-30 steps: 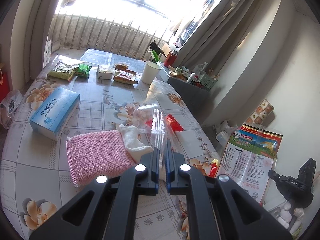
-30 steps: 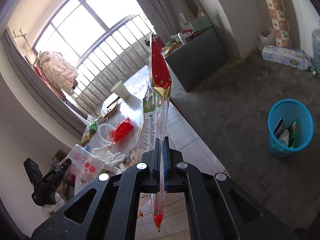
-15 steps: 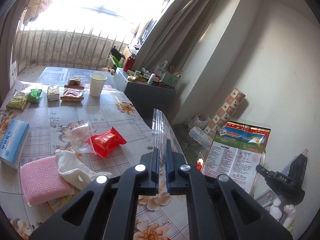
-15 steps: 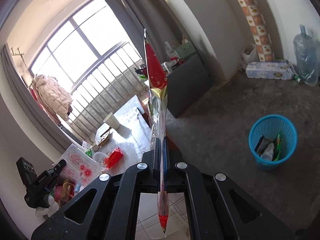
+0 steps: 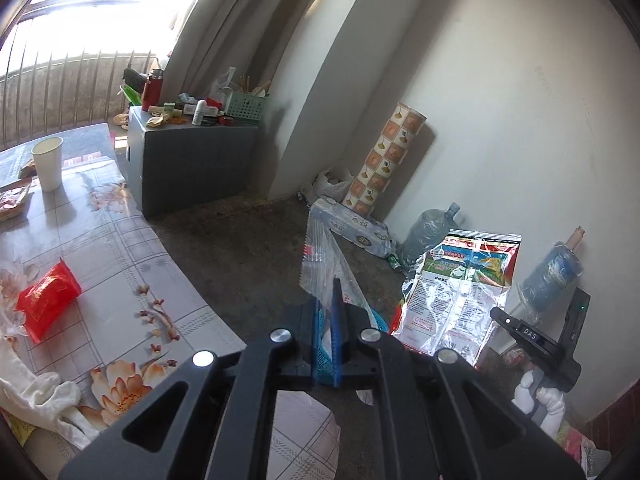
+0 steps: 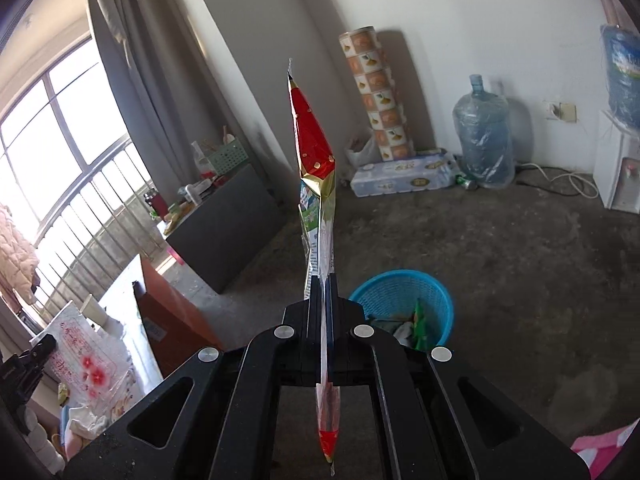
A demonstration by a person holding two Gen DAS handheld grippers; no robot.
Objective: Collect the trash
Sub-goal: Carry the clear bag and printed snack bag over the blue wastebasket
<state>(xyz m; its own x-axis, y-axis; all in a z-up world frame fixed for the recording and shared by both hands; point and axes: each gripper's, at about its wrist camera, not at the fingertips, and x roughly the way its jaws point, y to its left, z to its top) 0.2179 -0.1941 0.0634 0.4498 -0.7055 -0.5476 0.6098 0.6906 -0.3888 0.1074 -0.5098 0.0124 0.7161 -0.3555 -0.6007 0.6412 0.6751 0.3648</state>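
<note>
Only on the right wrist view, a blue bin (image 6: 402, 300) shows below the right hand-held gripper (image 6: 325, 280) clamping a wrapper (image 6: 314, 160).

The left gripper (image 5: 327, 300) is matte black, with two broad arms cut through by long triangular slots; four round silver screw heads sit across its linkage; its fingers (image 5: 320, 332) carry blue ribbed pads; the right gripper (image 6: 323, 280) shows the same black frame and four silver screws; white gloves cover the hand (image 5: 538, 396) holding it.
</note>
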